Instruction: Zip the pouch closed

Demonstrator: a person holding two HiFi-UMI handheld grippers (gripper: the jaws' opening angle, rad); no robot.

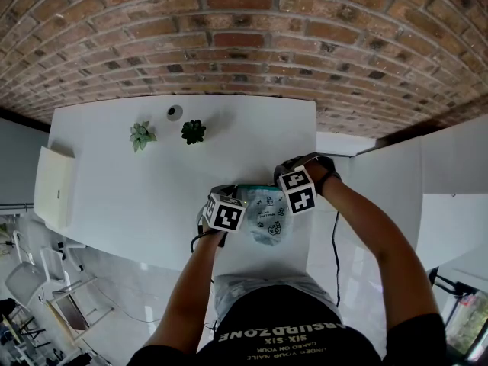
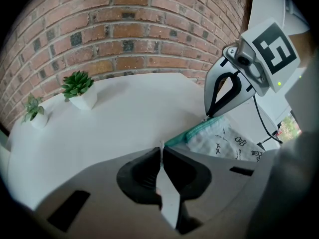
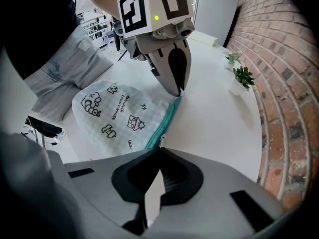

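table: white, smooth and slick. you get no friction from it, so your two grips do all the holding.
pouch: it lies flat near the table's front edge, between your two grippers. it's soft quilted white cloth with little black drawings, rounded at the bottom. it will bunch if it goes slack, so stretch it straight along the top.
left gripper: jaws nearly together, pinching the pouch by the cloth end of its zip. this is your anchor, so hold it firm and low.
right gripper: jaws fully together on the zipper pull at the opposite end. draw in line with the zip, not upward, or the tab twists out.
zip band: teal and narrow, running straight from one gripper to the other. it reads as one flat strip, so i judge the zip shut or close to it, though i can't make out the teeth.
zipper pull: small, shiny metal, right at your right jaw tips. check that it sits hard against the end before you let go.
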